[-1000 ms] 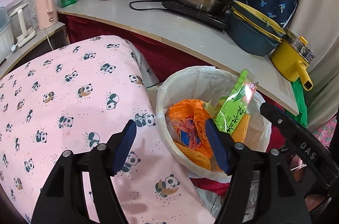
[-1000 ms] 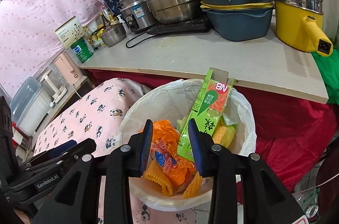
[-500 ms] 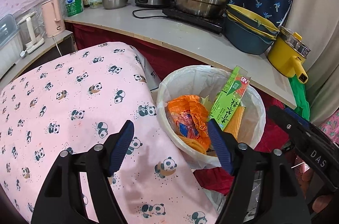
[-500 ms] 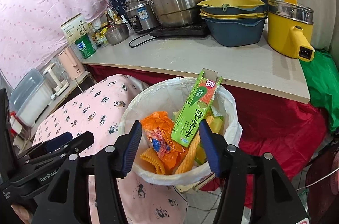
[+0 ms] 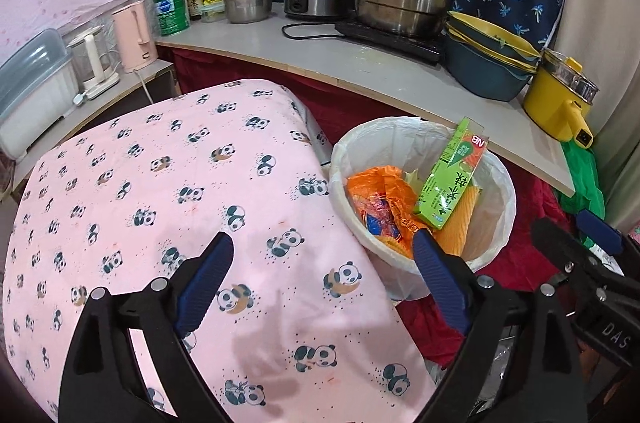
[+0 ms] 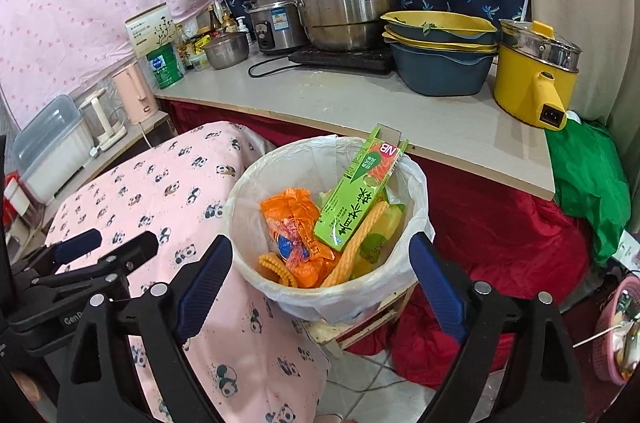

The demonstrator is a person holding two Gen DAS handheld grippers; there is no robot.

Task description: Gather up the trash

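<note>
A white-lined trash bin (image 5: pixel 505 191) (image 6: pixel 248 191) stands beside the pink panda cloth (image 5: pixel 160 183) (image 6: pixel 168 191). In it a green drink carton (image 5: pixel 452 179) (image 6: pixel 356 199) leans upright beside an orange wrapper (image 5: pixel 380 195) (image 6: pixel 294 223) and yellow ridged pieces (image 6: pixel 352 251). My left gripper (image 5: pixel 322 283) is open and empty, above the cloth and the bin's near rim. My right gripper (image 6: pixel 320 275) is open and empty, in front of the bin, jaws wide apart on either side of it.
A counter (image 6: pixel 360 103) behind the bin holds a steel pot (image 6: pixel 344 11), rice cooker (image 6: pixel 272 23), stacked basins (image 6: pixel 440 63), a yellow electric pot (image 6: pixel 532 75) and bottles. Red cloth (image 6: pixel 500 235) and green cloth (image 6: pixel 588 183) lie right. A pink basket (image 6: pixel 616 335) is at far right.
My right gripper opened wide, let go of the green carton in the bin, and pulled back. My left gripper also drew back from the bin, still open.
</note>
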